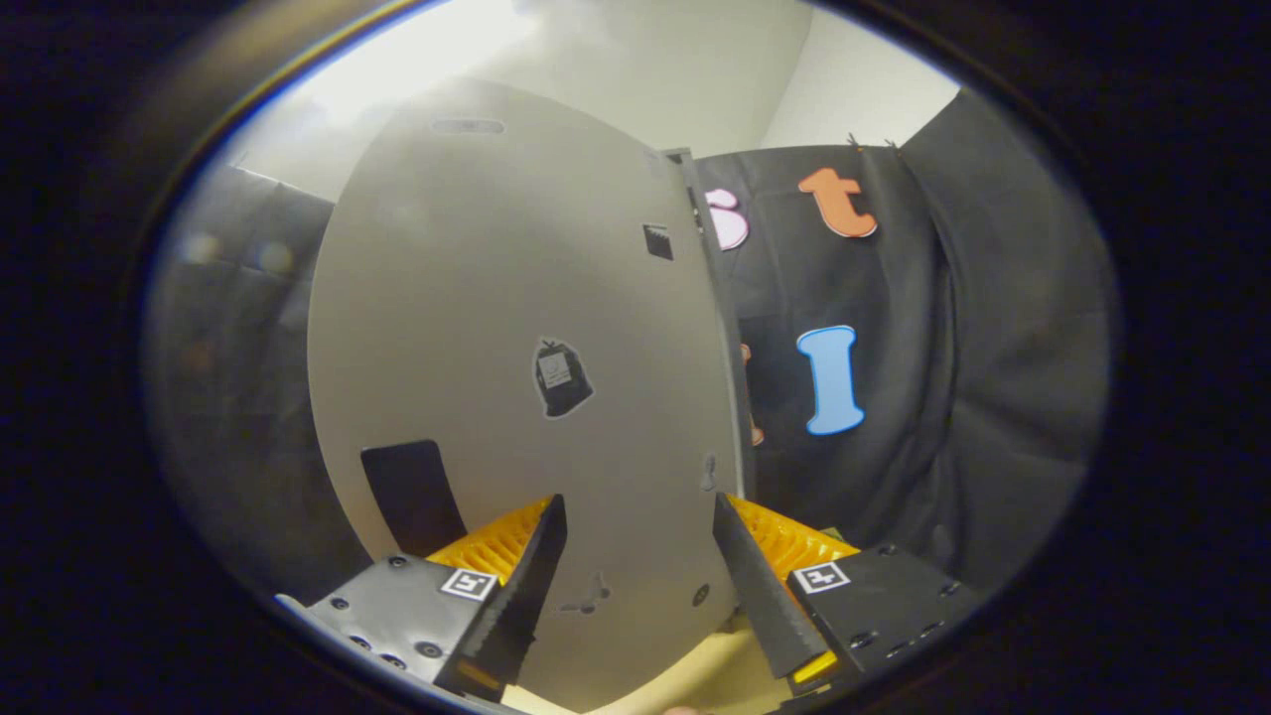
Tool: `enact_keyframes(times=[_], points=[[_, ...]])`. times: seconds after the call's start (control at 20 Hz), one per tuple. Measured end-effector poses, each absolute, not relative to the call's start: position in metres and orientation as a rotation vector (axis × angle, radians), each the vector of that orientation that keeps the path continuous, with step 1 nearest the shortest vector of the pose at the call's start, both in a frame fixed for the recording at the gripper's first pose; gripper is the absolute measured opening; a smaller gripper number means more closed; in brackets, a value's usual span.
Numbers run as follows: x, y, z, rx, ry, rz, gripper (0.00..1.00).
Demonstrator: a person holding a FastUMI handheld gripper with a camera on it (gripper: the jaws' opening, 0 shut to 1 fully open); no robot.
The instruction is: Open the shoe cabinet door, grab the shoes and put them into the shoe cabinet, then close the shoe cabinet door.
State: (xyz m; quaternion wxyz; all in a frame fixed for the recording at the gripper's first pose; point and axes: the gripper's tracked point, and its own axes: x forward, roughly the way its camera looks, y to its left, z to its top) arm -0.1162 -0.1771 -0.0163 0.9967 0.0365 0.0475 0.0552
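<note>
A tall grey panel of the shoe cabinet (477, 328) stands close in front of me; I cannot tell whether it is the door or a side wall. It carries a small black sticker (561, 377) in its middle, a slot (467, 126) near its top and a dark rectangle (412, 497) low down on the left. Its right edge (723, 328) runs down to just above my right finger. My gripper (637, 501) is open, with the fingertips close to the panel's lower part and nothing between them.
Black cloth (993, 377) hangs right of the panel and behind it on the left. A pale wall (715, 70) rises above. A strip of light wooden surface (695, 675) lies under the fingers.
</note>
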Motion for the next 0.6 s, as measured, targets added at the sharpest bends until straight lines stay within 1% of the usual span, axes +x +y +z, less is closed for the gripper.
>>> enact_keyframes(times=[0.35,0.6], points=[[-0.073,-0.097,-0.037,0.058,0.131,0.223,0.96],[-0.054,-0.053,-0.048,0.019,0.138,0.217,0.96]])
